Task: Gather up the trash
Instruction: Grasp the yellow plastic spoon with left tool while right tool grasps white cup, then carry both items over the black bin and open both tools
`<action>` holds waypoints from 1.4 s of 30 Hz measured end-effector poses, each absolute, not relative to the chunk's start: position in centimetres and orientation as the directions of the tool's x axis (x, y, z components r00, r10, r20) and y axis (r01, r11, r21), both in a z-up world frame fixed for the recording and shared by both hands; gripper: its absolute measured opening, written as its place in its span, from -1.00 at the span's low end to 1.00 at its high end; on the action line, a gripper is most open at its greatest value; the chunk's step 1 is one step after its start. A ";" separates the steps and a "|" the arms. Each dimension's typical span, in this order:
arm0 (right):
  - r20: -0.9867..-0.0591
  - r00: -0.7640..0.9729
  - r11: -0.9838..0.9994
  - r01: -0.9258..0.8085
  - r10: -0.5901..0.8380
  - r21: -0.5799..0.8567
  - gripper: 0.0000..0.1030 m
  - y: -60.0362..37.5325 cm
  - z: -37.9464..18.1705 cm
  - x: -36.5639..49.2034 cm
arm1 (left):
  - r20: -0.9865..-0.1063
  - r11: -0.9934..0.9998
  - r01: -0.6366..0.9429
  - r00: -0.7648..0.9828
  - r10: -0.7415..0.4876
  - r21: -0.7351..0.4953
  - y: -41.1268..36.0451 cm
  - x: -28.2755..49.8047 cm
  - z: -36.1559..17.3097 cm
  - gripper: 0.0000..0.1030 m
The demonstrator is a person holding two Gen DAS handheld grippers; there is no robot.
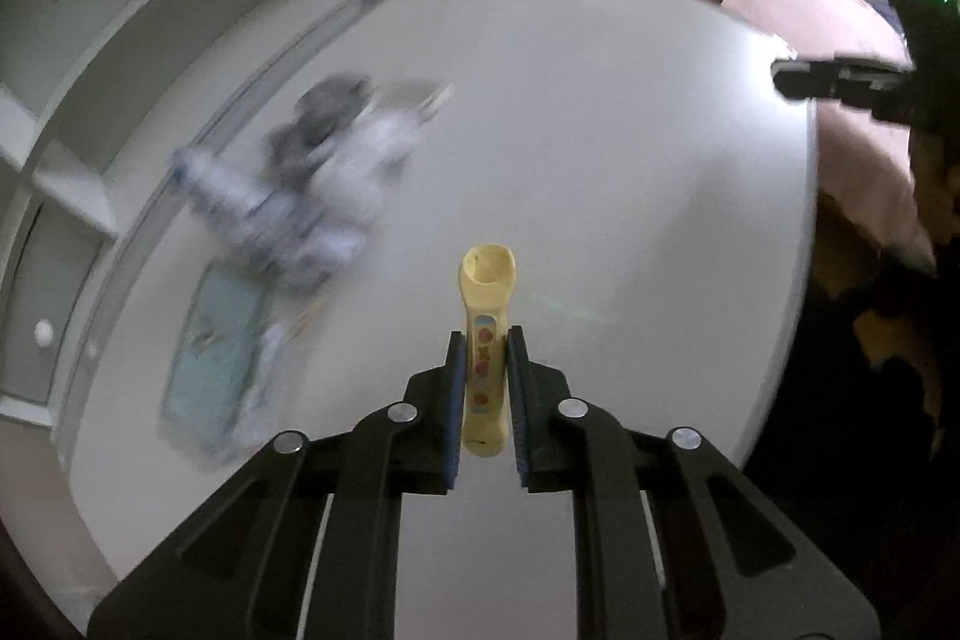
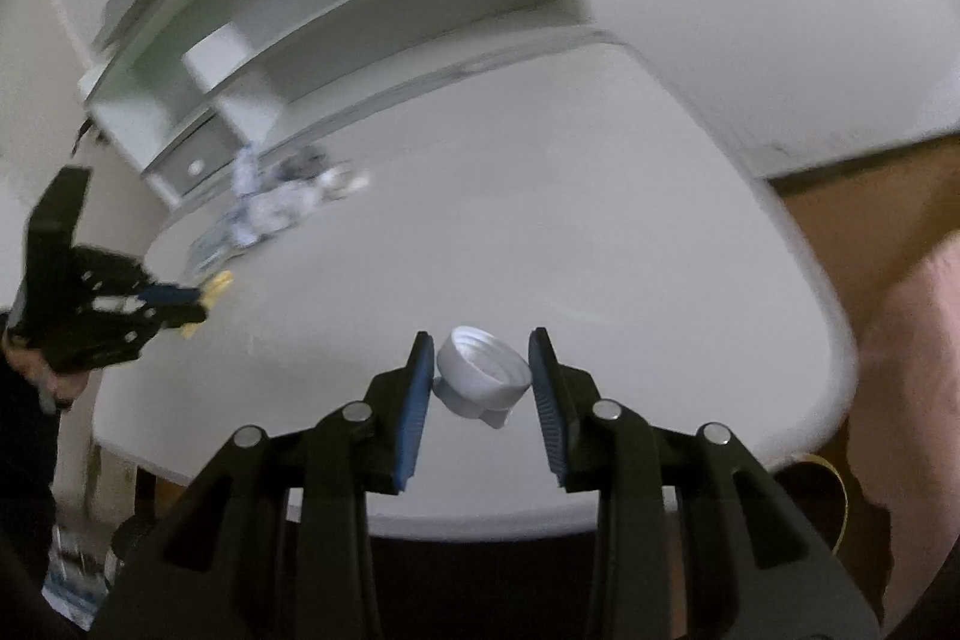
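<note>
The left gripper (image 1: 486,340) is clenched on a yellow bottle (image 1: 485,340), taking it about mid-body, with its open neck pointing to 12 o'clock beyond the fingertips. It looks empty, light and stiff enough to hold; its smooth plastic could slip, so the flat printed middle is a sound place to grip.

The right gripper (image 2: 483,370) pinches a white cap (image 2: 483,379) between its blue pads (image 2: 420,388). The cap is tilted, its threaded opening facing up toward 1 o'clock. It seems small, rigid and very light. Held across its rim, it could probably pop out if squeezed unevenly.

Both loads hang over the white table (image 1: 600,160). Farther off, toward 10 o'clock in the left view, a blurred heap of litter (image 1: 312,184) lies near the table's back edge, well apart from both grippers, with a pale green packet (image 1: 216,358) just beside it.
</note>
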State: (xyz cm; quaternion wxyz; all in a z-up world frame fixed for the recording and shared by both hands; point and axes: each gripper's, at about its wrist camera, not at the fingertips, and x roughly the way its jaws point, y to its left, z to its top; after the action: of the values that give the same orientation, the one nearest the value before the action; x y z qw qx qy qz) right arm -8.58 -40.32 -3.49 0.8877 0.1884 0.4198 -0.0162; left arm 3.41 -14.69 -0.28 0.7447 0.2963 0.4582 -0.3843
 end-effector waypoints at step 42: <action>-0.947 0.316 0.418 0.868 -0.051 0.267 0.05 -65.8 -24.0 -29.9 | -0.874 0.276 0.931 -0.083 -0.478 -0.240 -52.8 -15.8 -23.6 -0.75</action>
State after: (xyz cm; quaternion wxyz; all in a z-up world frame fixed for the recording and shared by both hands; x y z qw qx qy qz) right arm -29.87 -65.80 -24.02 0.6911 0.4247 0.4810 -0.3326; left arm -15.80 -52.84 -23.64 0.6355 0.2336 0.4840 -0.5544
